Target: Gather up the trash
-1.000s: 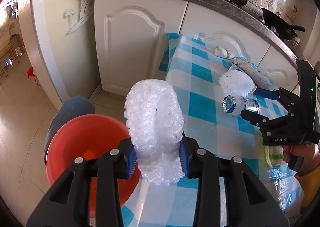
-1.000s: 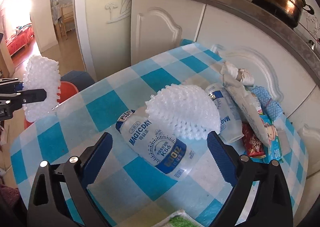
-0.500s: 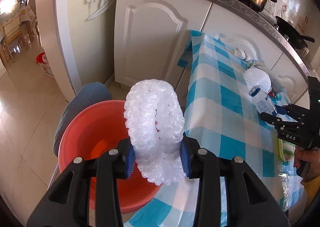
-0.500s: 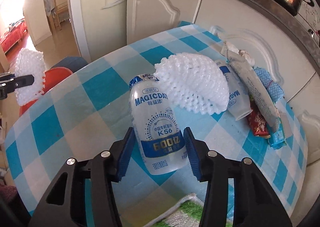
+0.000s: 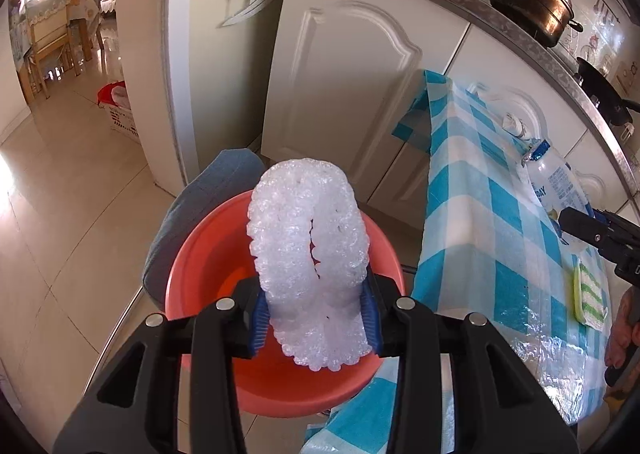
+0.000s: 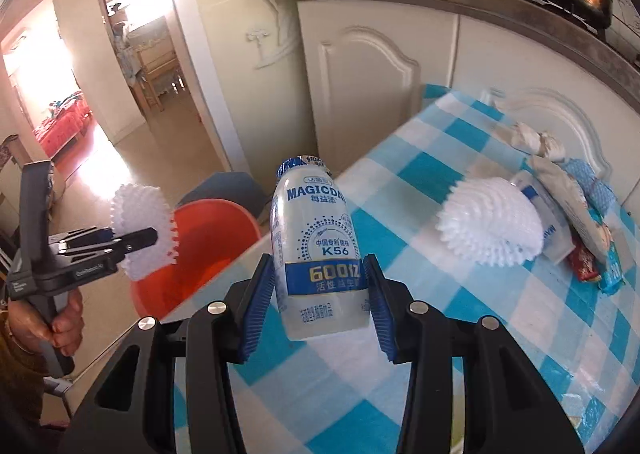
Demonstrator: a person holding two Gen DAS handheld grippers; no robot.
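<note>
Left gripper (image 5: 316, 328): clamped on a white foam fruit net (image 5: 308, 254), blue pads pressed into its lower sides; the net stands up out of the jaws, folded over at the top.
Foam fruit net, place: held in the air right over the red basin (image 5: 280, 382), not touching it in either view.
Red basin: on the floor just off the corner of the worktop (image 5: 472, 222), beside a blue-grey cushioned seat (image 5: 200, 206); nothing can be made out inside it.
Right gripper (image 6: 318, 304): its jaws have just been closing and now grip a plastic drink bottle (image 6: 314, 246) by its lower half, one pad on each side of the blue label band.
Drink bottle, place: lifted clear of the checked cloth, upright with the torn foil top upward, near the worktop edge that faces the basin.
Worktop: covered by a blue-and-white checked cloth under clear plastic.
Trash on the worktop: a second foam fruit net (image 6: 492, 226), touching a lying bottle (image 6: 548, 226); behind these a pale wrapper (image 6: 568, 194), a crumpled tissue (image 6: 536, 138) and colourful snack packets (image 6: 600, 258), all bunched near the cabinet side.
Green striped cloth (image 5: 590, 294): flat at the near edge of the worktop.
Person: one hand (image 6: 60, 318) wraps the left gripper's handle.
</note>
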